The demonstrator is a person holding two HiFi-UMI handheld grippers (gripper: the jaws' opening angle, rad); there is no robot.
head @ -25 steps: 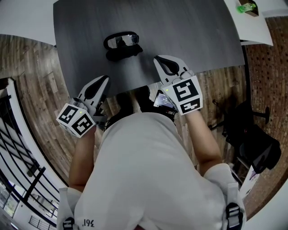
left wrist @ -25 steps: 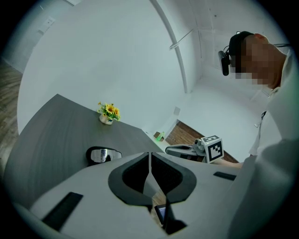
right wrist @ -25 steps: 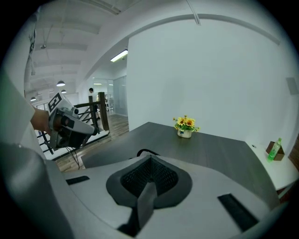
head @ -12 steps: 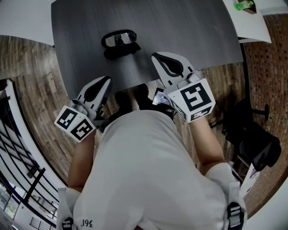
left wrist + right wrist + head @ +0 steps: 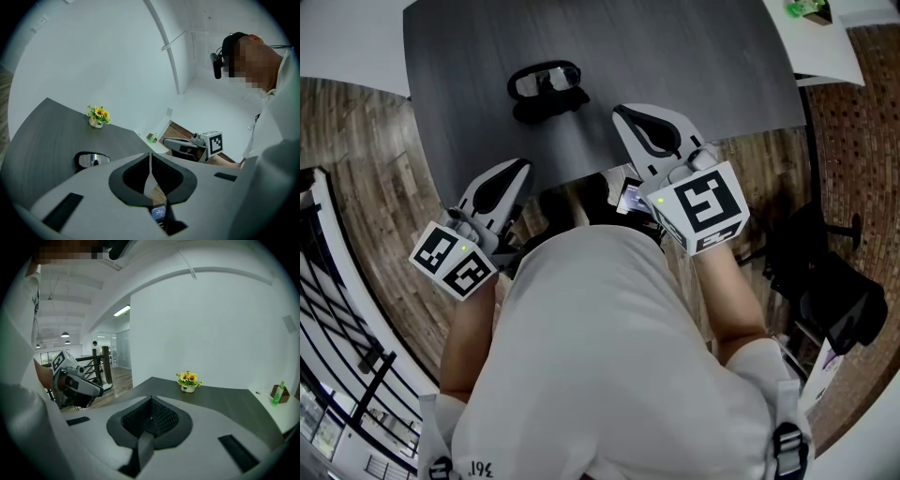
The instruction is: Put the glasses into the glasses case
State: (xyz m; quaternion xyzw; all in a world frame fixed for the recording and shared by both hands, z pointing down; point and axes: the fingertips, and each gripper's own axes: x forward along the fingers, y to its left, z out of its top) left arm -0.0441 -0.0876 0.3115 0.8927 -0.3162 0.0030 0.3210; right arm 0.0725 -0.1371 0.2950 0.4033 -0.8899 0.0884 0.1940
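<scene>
Over the grey table (image 5: 675, 56), my left gripper (image 5: 517, 167) and right gripper (image 5: 619, 114) hover near the front edge, jaws together and empty. The glasses (image 5: 546, 81) lie well ahead, touching the dark glasses case (image 5: 551, 107); whether they sit inside it, I can't tell.

We see the glasses (image 5: 546, 81) (black frame, mirrored lens) lying against the black case (image 5: 547, 107) on the grey table (image 5: 694, 56).

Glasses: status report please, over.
Left gripper, right gripper: jaws shut, empty. Glasses on the table, not held. Nothing in the way.
</scene>
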